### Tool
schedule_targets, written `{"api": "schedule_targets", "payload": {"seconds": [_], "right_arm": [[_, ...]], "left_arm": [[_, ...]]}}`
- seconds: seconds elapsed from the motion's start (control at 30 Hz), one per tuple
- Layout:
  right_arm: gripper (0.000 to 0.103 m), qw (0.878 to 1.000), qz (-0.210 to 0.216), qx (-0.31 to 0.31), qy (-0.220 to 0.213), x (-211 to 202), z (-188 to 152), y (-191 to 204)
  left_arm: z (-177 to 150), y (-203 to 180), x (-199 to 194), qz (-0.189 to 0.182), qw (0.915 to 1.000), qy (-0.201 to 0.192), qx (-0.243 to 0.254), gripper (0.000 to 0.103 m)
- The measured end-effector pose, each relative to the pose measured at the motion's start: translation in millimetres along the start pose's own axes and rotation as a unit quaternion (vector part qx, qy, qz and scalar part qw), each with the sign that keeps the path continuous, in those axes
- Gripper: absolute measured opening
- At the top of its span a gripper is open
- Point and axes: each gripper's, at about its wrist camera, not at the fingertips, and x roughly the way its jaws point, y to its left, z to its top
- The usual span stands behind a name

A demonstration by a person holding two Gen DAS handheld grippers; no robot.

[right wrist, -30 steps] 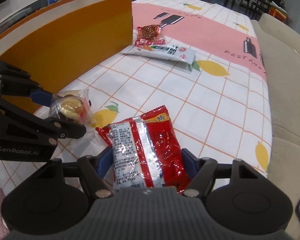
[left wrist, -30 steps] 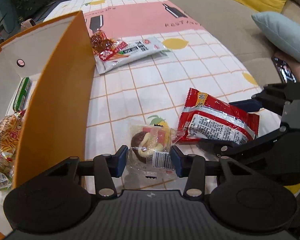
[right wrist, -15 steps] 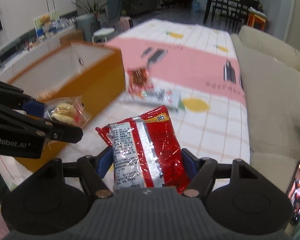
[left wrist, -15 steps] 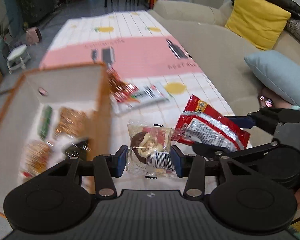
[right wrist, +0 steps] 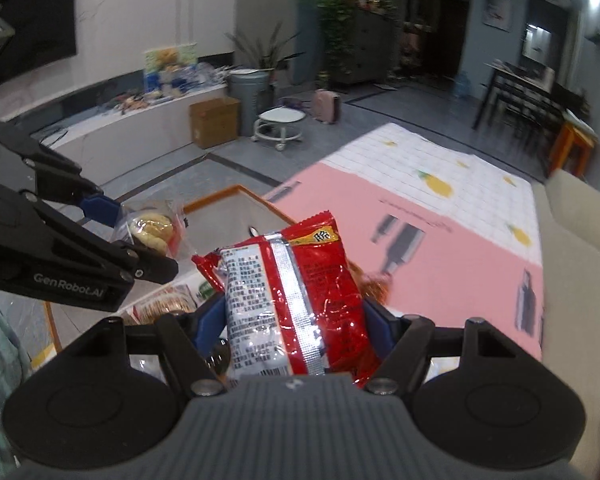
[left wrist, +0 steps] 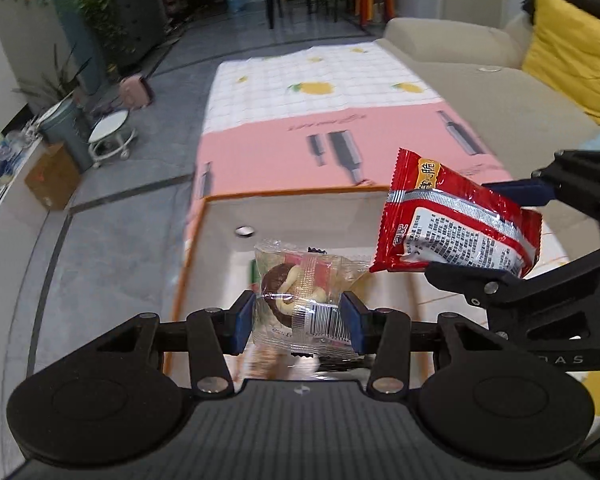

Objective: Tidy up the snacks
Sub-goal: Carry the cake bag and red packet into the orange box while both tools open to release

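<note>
While both grippers grasp snacks, orange box (left wrist: 204, 216) wall stands beneath, beside sofa (left wrist: 460, 64).

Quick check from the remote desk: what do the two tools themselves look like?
Both are matte black plastic. The left tool has blue pads, silver pivot screws, round discs and a ribbed grey body. The right tool matches it. White "GenRobot.AI" lettering marks the left tool's side.
</note>
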Motion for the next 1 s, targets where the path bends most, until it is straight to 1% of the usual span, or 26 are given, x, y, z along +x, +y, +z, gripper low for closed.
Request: {"api": "schedule_targets", "payload": {"seconds": [0.13,0.27,0.4,0.53,0.63,0.83,1.0], "right_arm": [[0.069,0.999,0.008,-0.042,0.027,35,22,13],[0.069,0.995,0.005,-0.086,0.055,72,34,27],[0.069,0.989,-0.005,-0.123,0.082,106,30,40],[0.070,0.981,-0.021,-0.166,0.101,133,20,49],[0.070,0.975,-0.026,-0.193,0.104,143,14,57],[0.069,0.967,-0.023,-0.228,0.111,155,4,67],[0.070,0.961,-0.018,-0.248,0.118,159,-4,73]], "left_arm": [[3,19,27,0.015,0.9994,0.030,-0.005,0.052],[-1,30,54,0.017,0.9979,0.062,0.007,0.052],[-9,37,77,0.022,0.9957,0.088,0.020,0.052],[-14,37,91,0.028,0.9932,0.103,0.046,0.052],[-18,35,100,0.035,0.9912,0.112,0.061,0.052],[-21,38,113,0.035,0.9899,0.126,0.054,0.052],[-22,35,117,0.042,0.9887,0.127,0.068,0.052]]}}
